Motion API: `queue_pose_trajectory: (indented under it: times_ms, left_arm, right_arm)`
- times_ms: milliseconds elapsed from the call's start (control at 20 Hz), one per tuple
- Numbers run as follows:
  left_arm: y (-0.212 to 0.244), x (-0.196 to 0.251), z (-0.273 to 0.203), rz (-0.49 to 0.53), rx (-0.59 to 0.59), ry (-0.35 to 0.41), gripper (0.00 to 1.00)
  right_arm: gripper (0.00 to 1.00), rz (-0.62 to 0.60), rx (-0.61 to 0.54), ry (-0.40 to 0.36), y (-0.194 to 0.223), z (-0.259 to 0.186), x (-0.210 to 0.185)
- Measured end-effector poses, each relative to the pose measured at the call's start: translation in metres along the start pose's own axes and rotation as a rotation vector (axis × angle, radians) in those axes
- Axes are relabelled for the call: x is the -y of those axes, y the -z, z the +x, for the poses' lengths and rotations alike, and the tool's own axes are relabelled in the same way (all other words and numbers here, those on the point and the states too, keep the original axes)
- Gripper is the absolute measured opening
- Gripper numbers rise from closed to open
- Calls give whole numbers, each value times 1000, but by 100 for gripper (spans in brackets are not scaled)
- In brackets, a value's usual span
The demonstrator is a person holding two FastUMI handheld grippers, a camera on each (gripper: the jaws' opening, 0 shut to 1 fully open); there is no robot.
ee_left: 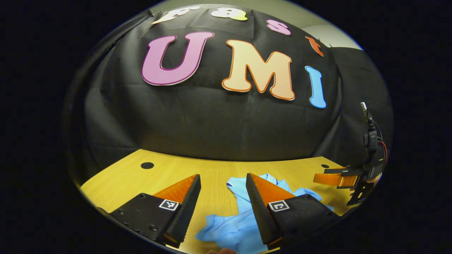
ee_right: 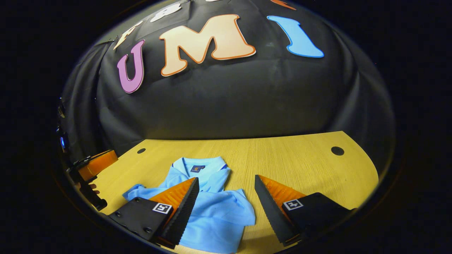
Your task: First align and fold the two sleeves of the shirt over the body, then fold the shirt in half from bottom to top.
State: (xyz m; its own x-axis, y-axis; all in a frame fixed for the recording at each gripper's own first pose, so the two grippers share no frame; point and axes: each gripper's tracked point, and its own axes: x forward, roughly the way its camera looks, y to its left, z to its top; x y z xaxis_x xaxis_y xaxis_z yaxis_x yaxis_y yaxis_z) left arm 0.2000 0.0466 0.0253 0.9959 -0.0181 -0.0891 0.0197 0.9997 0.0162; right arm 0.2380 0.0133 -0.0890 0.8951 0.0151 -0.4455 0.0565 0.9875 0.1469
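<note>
Hand-held gripper (ee_right: 226,195) just above shirt (ee_right: 215,211)

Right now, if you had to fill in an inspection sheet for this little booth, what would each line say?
Surface: wooden table with dark round holes near its corners.
Job's things: light blue shirt, lying collar away, sleeves spread, not yet folded.
Clutter: nothing seen.
Grippers: left gripper open above the shirt; right gripper open over the shirt's right sleeve; neither holds cloth.
Cables: thin wires on the right gripper, seen in the left gripper view.
Surroundings: black cloth wall behind the table.
</note>
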Motion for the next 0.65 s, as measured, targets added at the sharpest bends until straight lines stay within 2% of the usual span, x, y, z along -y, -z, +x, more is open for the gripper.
queue_pose_trajectory:
  times_ms: [50, 100, 400, 450, 500, 650]
  left_arm:
    - [-1, -1, -8, 0, 3, -12, 81]
    - [1, 0, -18, -5, 3, -17, 82]
    - [6, -2, -66, -2, 19, -36, 82]
    - [7, 0, -74, -4, 18, -30, 82]
    - [11, 2, -83, -9, 16, -27, 83]
    - [24, 12, -107, -22, 11, -14, 83]
  right_arm:
    - [94, 4, 13, -8, 0, -10, 0]
    - [98, 7, 27, -23, 1, -20, -2]
    - [98, -15, 146, -56, 3, -89, 0]
    - [94, -32, 173, -59, 2, -102, 0]
    - [98, -44, 201, -62, 1, -115, -1]
    - [98, -54, 270, -76, 3, -147, -6]
